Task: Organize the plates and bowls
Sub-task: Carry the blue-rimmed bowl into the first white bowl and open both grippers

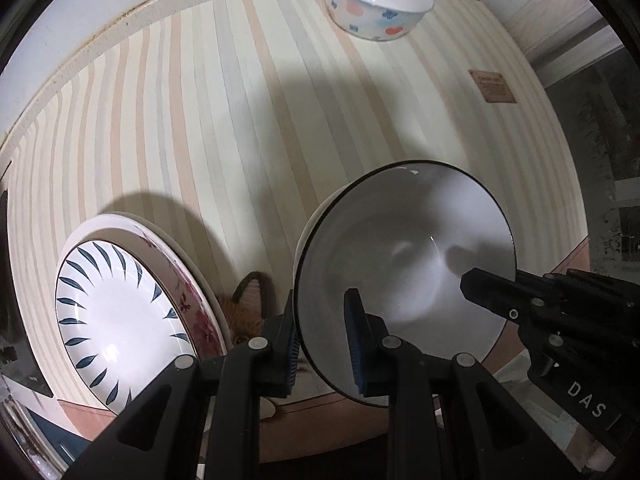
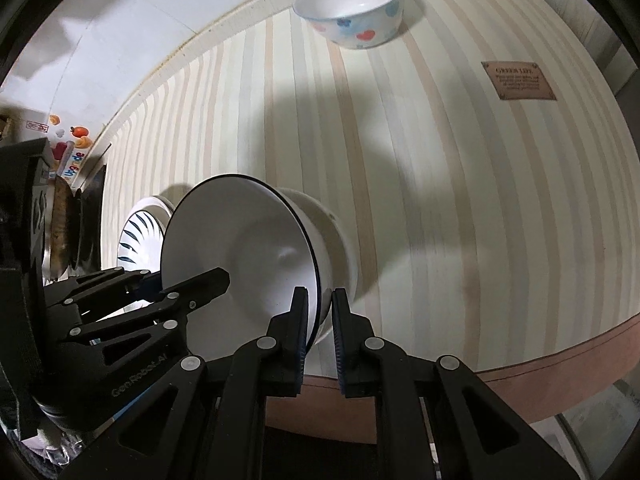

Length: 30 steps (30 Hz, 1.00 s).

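Observation:
A white bowl with a dark rim is held tilted just above another white bowl on the striped cloth. My left gripper straddles its near rim, one pad inside and one outside, with a gap at the pads. My right gripper is closed on the opposite rim, and shows in the left wrist view. A stack of plates, a blue-leaf plate on a pink-flowered one, lies to the left. A white bowl with red and blue hearts stands at the far edge.
The striped tablecloth covers the table, with a brown label at the far right. The table's front edge runs close below the grippers. A cluttered counter lies to the left.

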Available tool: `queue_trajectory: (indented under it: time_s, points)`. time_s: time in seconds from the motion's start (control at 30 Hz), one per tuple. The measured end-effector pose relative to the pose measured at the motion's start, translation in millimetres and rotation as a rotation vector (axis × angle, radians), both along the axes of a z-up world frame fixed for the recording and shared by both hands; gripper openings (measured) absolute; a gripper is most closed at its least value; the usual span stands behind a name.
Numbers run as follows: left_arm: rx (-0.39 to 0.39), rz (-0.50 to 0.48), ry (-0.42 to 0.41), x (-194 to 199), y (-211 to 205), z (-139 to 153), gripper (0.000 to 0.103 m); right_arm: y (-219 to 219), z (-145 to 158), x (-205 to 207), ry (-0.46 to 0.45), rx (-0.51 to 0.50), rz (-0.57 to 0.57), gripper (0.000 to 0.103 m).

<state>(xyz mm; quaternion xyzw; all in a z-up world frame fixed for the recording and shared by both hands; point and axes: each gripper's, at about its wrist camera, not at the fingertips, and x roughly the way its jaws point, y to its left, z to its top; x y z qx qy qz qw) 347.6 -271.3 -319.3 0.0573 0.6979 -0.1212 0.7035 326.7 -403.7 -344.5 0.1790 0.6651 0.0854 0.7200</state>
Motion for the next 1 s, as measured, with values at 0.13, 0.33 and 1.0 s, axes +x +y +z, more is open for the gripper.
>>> queue_trajectory:
  time_s: [0.13, 0.33, 1.0]
  points:
    - [0.021, -0.008, -0.008, 1, -1, -1, 0.019, 3, -5, 4, 0.014, -0.001, 0.010, 0.014]
    - [0.046, -0.020, -0.010, 1, -6, -7, 0.019, 6, -10, 9, 0.029, -0.004, 0.012, 0.014]
    - [0.005, -0.010, -0.027, 3, 5, 17, 0.019, -3, -7, 14, 0.076, 0.018, -0.011, 0.021]
